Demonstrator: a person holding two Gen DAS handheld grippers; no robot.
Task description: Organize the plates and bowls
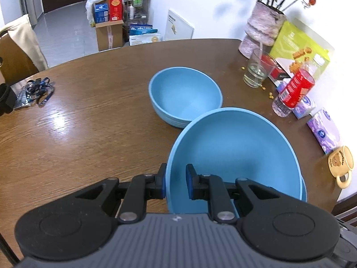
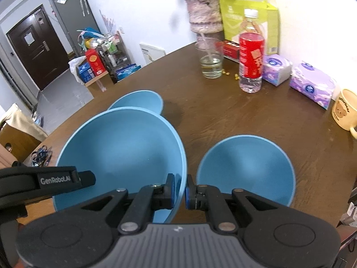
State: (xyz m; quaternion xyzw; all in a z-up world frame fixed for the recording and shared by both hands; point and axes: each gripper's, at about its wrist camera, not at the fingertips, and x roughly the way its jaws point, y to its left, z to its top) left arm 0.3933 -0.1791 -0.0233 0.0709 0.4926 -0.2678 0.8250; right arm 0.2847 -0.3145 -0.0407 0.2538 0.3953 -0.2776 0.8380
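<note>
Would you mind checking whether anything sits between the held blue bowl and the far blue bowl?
Nothing visible does. The held bowl, gripped at its rim by both the left gripper and right gripper, overlaps the far bowl in view; only bare table lies around them.

left wrist view sits right behind the left tool (image 1: 176,182), tilted steeply down over the brown table (image 1: 89,116) and facing the far wall with the vase (image 1: 261,29). it is very near the big blue bowl (image 1: 234,156) at its fingertips. right wrist view rides behind the right tool (image 2: 180,192), angled down the same way, just as near that bowl (image 2: 120,151). both views share the bowl, the stacked bowls (image 1: 185,96) beyond it, the glass (image 2: 210,59), the red-labelled bottle (image 2: 251,53) and the mug (image 1: 341,163).
</note>
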